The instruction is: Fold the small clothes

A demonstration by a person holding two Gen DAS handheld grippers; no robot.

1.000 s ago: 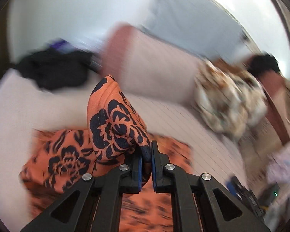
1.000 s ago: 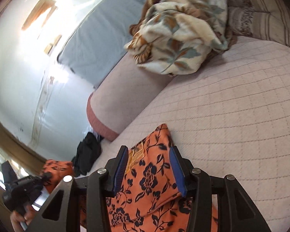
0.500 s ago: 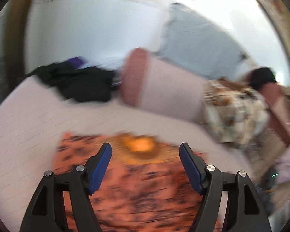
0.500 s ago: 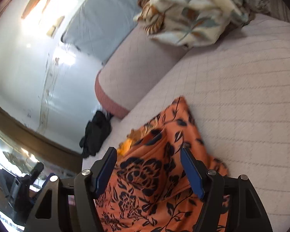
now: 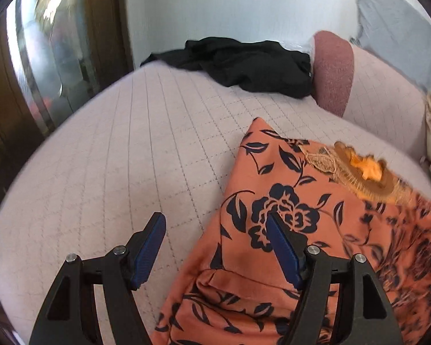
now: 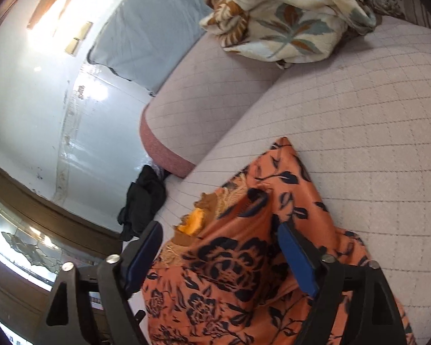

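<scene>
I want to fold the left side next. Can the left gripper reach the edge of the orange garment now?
Probably yes. The left gripper is open, and the orange garment has its left edge lying between the jaws, with nothing covering it.

Patterned garment (image 5: 301, 230) on quilted bed (image 5: 115, 158), dark clothes (image 5: 244, 63) behind beside bolster (image 5: 333, 69), blanket (image 6: 287, 14) far right

Orange garment (image 5: 287, 201) with navy flowers, plain black clothing (image 5: 244, 63), pale pink grid-quilted cover (image 5: 129, 158)
</scene>
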